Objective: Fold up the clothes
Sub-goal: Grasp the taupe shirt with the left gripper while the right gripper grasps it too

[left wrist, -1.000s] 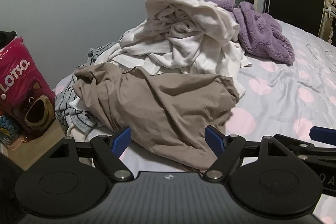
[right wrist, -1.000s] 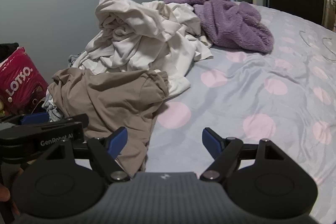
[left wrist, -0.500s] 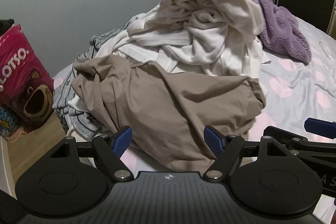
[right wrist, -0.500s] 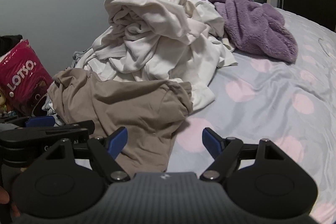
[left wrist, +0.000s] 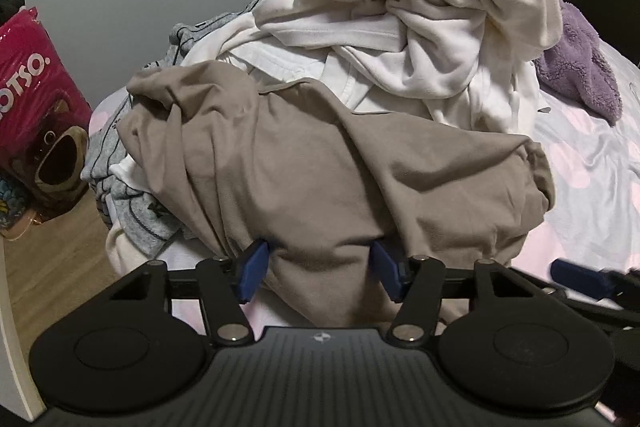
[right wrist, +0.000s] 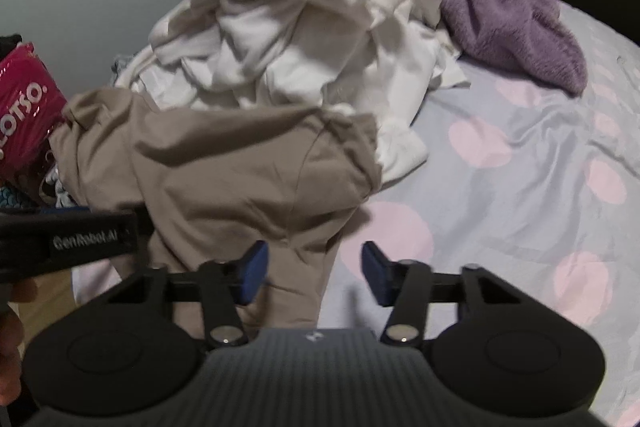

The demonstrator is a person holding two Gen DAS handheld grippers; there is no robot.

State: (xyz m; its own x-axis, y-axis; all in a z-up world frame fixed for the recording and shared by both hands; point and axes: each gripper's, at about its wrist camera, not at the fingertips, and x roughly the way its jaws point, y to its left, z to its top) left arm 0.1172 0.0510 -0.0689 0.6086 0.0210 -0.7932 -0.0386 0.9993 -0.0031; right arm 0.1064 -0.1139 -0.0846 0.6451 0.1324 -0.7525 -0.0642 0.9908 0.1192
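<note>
On the near edge of the bed (right wrist: 520, 155), a crumpled taupe garment (left wrist: 320, 163) lies at the front of the laundry pile, its lower hem hanging toward both grippers. Step in hand looks like the first pick: grabbing this garment to pull it clear for folding. Left gripper (left wrist: 318, 269) jaws have just been closing, with a bunch of the taupe fabric between the blue pads; they read as touching it but not pinched tight. Right gripper (right wrist: 314, 273) jaws have also just been closing, still apart, with only the garment's right edge between them by the left pad, bedsheet under the rest. Next move likely needs both to finish clamping, then lift and spread the garment on free bed space to the right. Behind it sit a heap of white clothes (left wrist: 420, 27), a grey striped piece (left wrist: 132, 195) and a purple fleece (right wrist: 508, 15). Sheet is pale grey with pink dots; grey wall behind, wood floor and a pink Lotso bag (left wrist: 36, 99) at left.
</note>
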